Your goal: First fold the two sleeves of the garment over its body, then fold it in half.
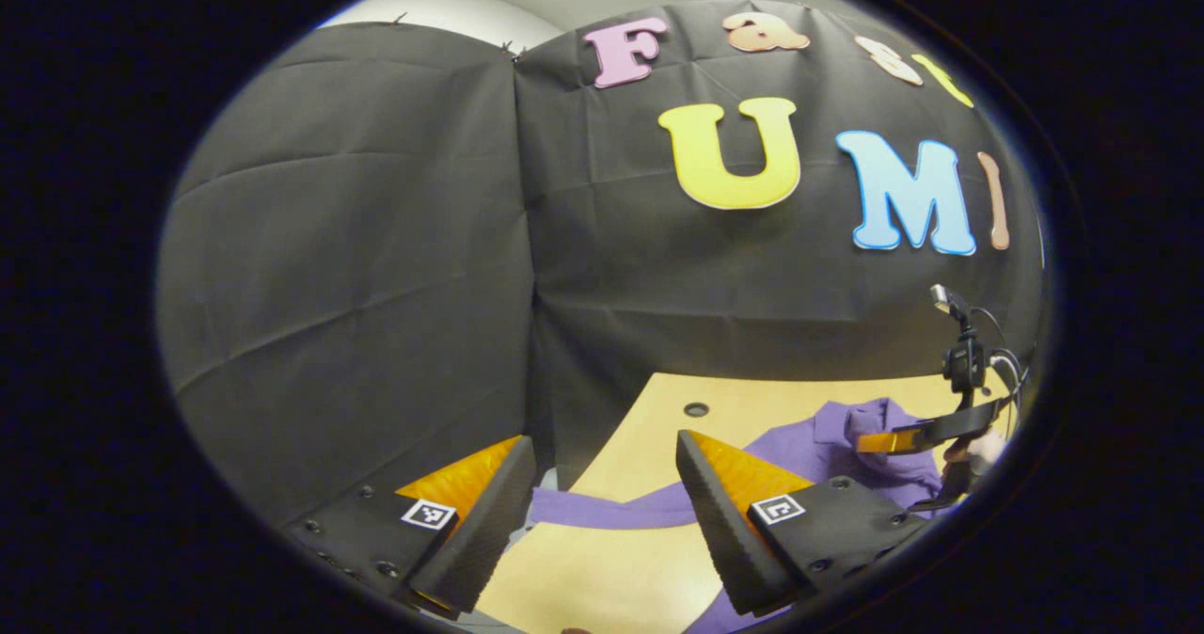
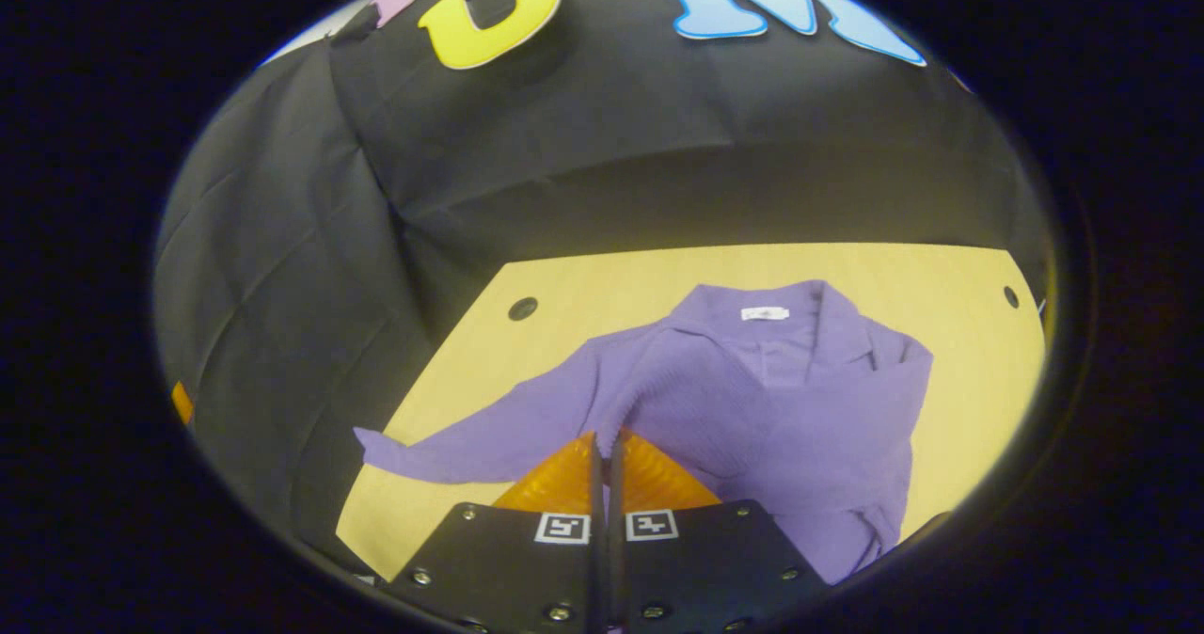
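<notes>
Where spread on pale wooden table (image 2: 941,281), purple ribbed knit garment (image 2: 800,399): collar toward far edge, one sleeve (image 2: 489,441) reaching left edge. Left gripper (image 1: 602,498) wide apart, holding nothing. Right gripper (image 2: 607,451) closed; whether pinching cloth, cannot tell.

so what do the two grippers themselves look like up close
Each gripper, left and right, has two wedge-shaped fingers on black bolted blocks, each block bearing a small square black-and-white marker. Seen from the left gripper view, the right gripper carries a black mast with cables.

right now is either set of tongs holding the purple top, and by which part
The left tongs are open above the outstretched sleeve, holding nothing. The right tongs are closed over the purple top; whether cloth is pinched cannot be told.
</notes>
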A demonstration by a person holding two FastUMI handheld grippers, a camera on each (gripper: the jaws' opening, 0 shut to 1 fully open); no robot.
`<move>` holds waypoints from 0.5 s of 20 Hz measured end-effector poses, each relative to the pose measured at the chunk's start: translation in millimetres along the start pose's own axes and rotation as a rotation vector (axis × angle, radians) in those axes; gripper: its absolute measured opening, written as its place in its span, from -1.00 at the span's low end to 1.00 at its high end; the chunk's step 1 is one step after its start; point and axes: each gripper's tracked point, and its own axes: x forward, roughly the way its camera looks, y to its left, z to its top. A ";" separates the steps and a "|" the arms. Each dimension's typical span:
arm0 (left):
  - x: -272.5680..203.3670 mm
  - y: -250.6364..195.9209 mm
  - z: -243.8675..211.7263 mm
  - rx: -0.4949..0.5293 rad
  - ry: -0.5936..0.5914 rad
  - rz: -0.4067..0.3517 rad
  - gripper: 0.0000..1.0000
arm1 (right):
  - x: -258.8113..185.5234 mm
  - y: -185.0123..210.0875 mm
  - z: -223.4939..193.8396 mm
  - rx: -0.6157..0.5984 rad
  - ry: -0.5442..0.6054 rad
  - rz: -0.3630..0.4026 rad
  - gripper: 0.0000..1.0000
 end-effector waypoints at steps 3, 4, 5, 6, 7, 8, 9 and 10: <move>7.3 19.3 -29.5 -0.008 0.048 0.013 0.99 | 6.1 17.2 -12.6 -0.039 0.028 0.007 -1.00; 11.6 21.5 -40.6 -0.015 0.068 0.002 0.99 | 8.7 19.0 -16.8 -0.052 0.034 0.001 -1.00; 14.3 19.8 -46.8 -0.023 0.088 -0.008 0.97 | 8.7 19.9 -19.7 -0.062 0.040 -0.007 -1.00; 19.9 21.9 -58.3 -0.029 0.111 -0.016 1.00 | 8.2 21.0 -20.7 -0.072 0.042 -0.012 -1.00; 25.8 23.8 -68.9 -0.033 0.131 -0.020 1.00 | 9.0 23.6 -23.5 -0.078 0.043 -0.012 -0.99; 30.7 28.4 -80.6 -0.039 0.146 -0.025 1.00 | 9.0 25.0 -25.0 -0.083 0.048 -0.012 -0.93; 36.6 30.1 -91.1 -0.044 0.161 -0.030 0.97 | 9.5 26.0 -27.8 -0.088 0.054 -0.010 -0.84; 40.5 32.5 -100.5 -0.049 0.176 -0.034 1.00 | 9.4 28.6 -28.9 -0.090 0.058 -0.003 -0.82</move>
